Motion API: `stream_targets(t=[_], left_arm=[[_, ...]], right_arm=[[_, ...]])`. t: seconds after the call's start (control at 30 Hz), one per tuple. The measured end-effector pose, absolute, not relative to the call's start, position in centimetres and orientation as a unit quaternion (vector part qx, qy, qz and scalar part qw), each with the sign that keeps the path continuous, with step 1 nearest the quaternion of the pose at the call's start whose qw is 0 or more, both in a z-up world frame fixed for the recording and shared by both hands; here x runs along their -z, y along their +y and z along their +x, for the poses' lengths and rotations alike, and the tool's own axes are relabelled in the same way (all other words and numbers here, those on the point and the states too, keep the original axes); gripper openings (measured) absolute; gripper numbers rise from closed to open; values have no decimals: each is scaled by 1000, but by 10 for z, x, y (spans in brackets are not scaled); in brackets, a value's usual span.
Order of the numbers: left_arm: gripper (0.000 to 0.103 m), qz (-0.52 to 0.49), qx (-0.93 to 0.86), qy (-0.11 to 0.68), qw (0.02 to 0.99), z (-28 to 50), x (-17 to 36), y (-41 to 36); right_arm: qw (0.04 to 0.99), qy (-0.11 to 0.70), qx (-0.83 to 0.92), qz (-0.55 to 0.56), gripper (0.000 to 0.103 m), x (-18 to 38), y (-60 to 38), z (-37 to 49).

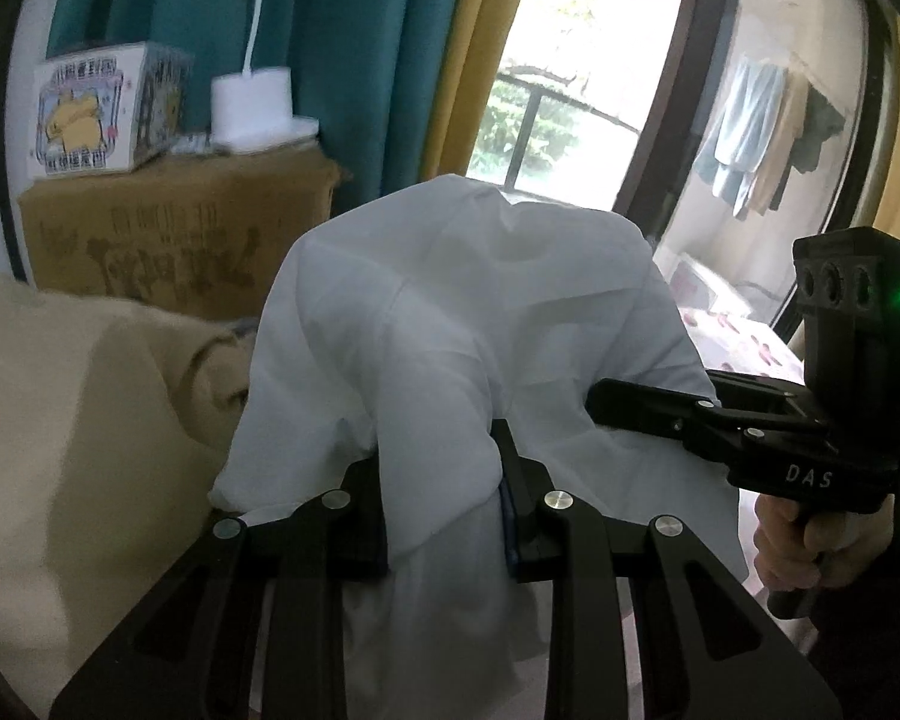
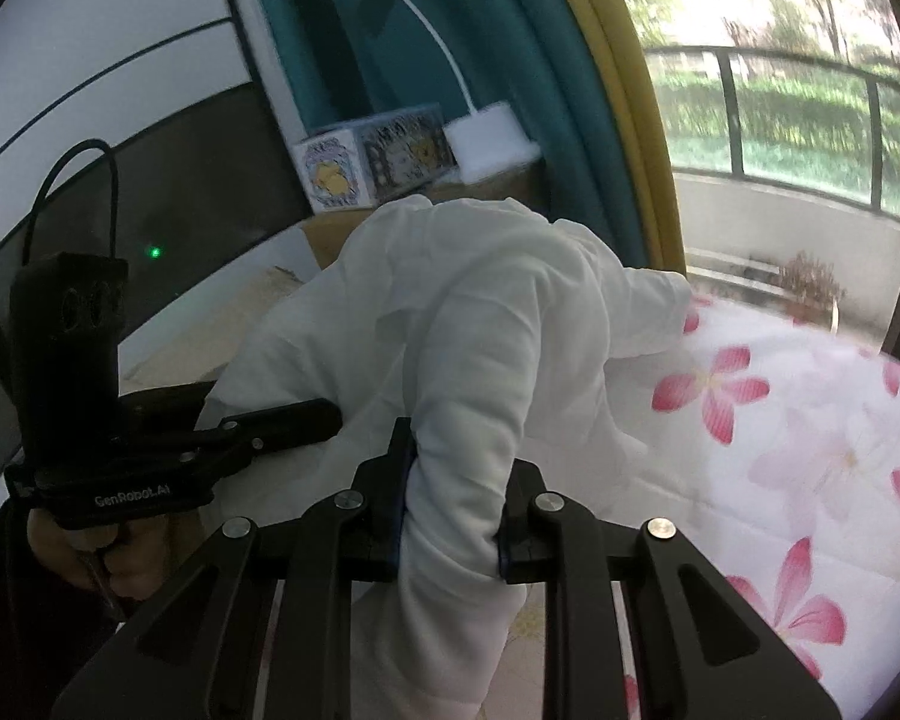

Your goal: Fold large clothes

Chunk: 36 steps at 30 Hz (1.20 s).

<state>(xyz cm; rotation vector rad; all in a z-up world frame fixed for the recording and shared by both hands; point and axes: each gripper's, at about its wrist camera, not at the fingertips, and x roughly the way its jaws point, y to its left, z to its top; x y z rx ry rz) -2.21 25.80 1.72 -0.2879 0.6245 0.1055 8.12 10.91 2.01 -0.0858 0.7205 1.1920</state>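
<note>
A large white garment point(image 1: 450, 312) hangs bunched between both grippers, lifted off the bed. My left gripper point(image 1: 444, 498) is shut on a thick fold of it; the cloth drapes forward over the fingers and hides their tips. My right gripper point(image 2: 456, 498) is shut on another fold of the same white garment point(image 2: 486, 312). Each gripper shows in the other's view: the right gripper point(image 1: 606, 402) comes in from the right with its tips in the cloth, the left gripper point(image 2: 324, 414) comes in from the left.
A bed with a white quilt with pink flowers point(image 2: 780, 420) lies below on the right. A beige cloth point(image 1: 78, 420) lies at the left. A cardboard box point(image 1: 174, 240) carries a printed carton point(image 1: 102, 108) and a white lamp base point(image 1: 252, 108). Teal and yellow curtains point(image 1: 354, 60) hang behind.
</note>
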Motion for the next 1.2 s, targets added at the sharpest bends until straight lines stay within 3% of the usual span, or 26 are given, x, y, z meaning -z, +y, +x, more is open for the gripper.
stream_targets(t=[0.53, 0.77, 1.0, 1.2], left_arm=[[31, -125, -39, 379, 916, 19, 23, 264], [32, -123, -58, 397, 908, 14, 19, 260], [35, -117, -78, 414, 899, 6, 21, 258], [36, -115, -99, 419, 895, -8, 19, 252]], right_arm=[[763, 436, -477, -4, 24, 49, 87, 127], [756, 455, -470, 11, 35, 57, 84, 136], [747, 486, -453, 32, 60, 63, 81, 143], [752, 487, -444, 23, 65, 60, 79, 137]])
